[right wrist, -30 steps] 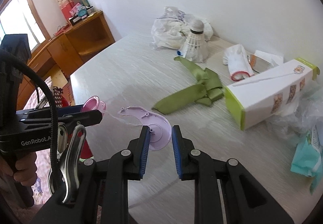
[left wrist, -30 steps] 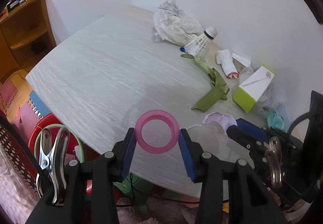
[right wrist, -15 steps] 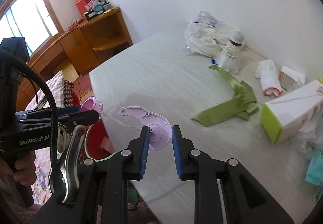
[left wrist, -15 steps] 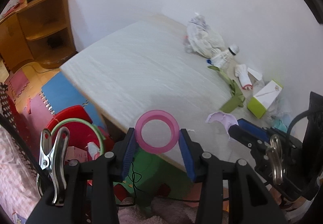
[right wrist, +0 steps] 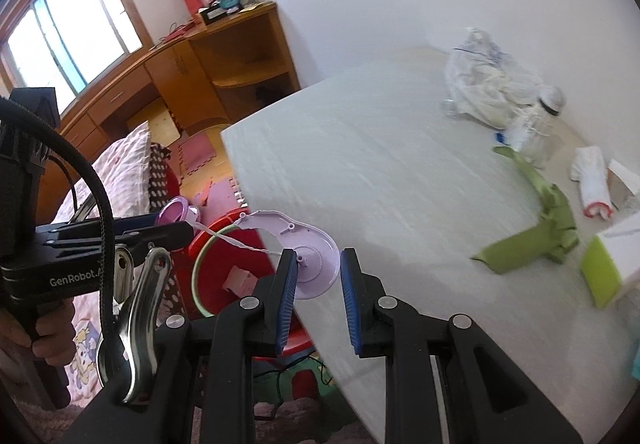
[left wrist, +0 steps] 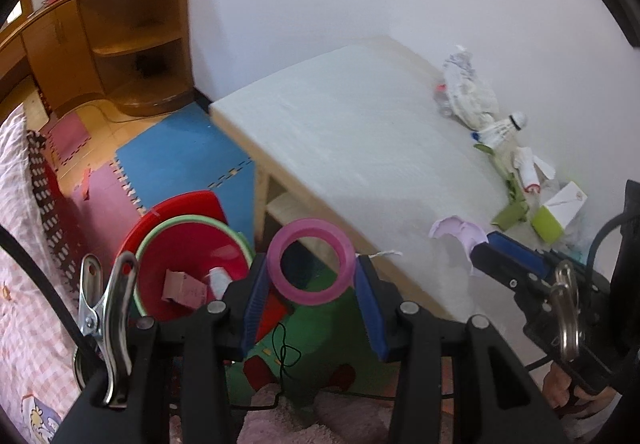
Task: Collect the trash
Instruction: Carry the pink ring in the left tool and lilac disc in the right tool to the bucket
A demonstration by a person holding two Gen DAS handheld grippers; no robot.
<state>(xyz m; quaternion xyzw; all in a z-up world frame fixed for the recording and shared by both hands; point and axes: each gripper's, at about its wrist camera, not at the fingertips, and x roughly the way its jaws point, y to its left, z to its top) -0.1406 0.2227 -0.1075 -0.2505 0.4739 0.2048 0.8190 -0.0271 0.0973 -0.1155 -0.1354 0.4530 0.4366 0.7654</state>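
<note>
Both claws loaded beside the counter (left wrist: 360,132)
Left claw (left wrist: 310,284) clamps a pink ring (left wrist: 311,261); right claw (right wrist: 318,280) pinches a lilac casing (right wrist: 304,256).

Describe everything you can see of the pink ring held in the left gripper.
The pink ring is a smooth, glossy band that looks like plastic, hollow through the middle, slightly darker on its inner wall. It stands upright, its opening facing the camera, clamped at both sides between the blue pads of the left gripper. It hangs in the air off the table's edge, beside the red basin. A thin white strip links it to the lilac plastic piece.
</note>
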